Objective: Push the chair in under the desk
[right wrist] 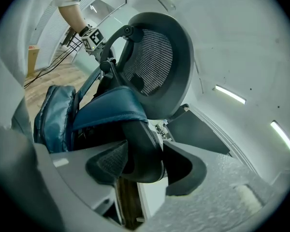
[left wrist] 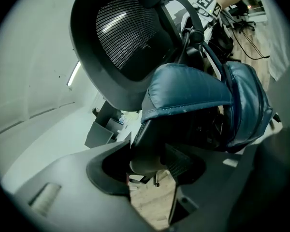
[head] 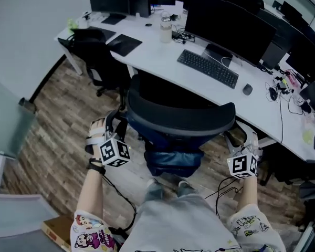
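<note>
A black mesh-backed office chair [head: 181,121] stands with its back to me, its front close to the white desk [head: 152,49]. A blue padded bag [head: 173,154] hangs behind its backrest. My left gripper [head: 109,126] is shut on the chair's left armrest [left wrist: 147,146], whose end fills the gap between the pads in the left gripper view [left wrist: 147,167]. On the other side, my right gripper [head: 242,138] is shut on the right armrest [right wrist: 141,146], with both pads against it in the right gripper view [right wrist: 141,167].
On the desk lie a keyboard [head: 207,67], a mouse [head: 247,89], a large monitor [head: 223,22] and a bottle [head: 165,29]. A second black chair [head: 94,54] stands at the desk's left end. The floor is wood planks [head: 58,125]; cables trail near my legs.
</note>
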Demonstrator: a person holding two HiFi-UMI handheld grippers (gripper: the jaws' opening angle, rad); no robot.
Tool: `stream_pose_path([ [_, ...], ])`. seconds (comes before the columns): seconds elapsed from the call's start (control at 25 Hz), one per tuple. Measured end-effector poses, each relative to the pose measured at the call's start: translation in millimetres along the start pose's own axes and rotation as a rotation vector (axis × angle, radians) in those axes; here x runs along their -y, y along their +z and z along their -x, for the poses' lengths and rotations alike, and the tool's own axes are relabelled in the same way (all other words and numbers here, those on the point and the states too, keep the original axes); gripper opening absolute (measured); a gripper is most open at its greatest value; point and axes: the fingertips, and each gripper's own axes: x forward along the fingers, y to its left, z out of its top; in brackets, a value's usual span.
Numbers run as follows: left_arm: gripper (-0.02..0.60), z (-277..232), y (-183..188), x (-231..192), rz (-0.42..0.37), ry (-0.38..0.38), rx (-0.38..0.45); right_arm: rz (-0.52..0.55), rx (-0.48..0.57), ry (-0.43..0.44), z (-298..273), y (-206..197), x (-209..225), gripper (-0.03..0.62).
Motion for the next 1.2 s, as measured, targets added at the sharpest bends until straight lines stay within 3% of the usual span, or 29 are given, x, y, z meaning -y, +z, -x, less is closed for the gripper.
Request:
stream_pose_path([
  [0.56, 0.232, -92.4, 34.0, -33.6, -0.064, -0.045, 0.119, -0.051, -0.11, -0.094, -37.6, -20.0, 35.6, 0.224],
  [1.2, 0.23, -157.0, 75.6, -50.9, -0.101, -0.061, 0.168, -0.078, -0.148, -0.148, -61.9, -47.3, 72.6, 0.225],
])
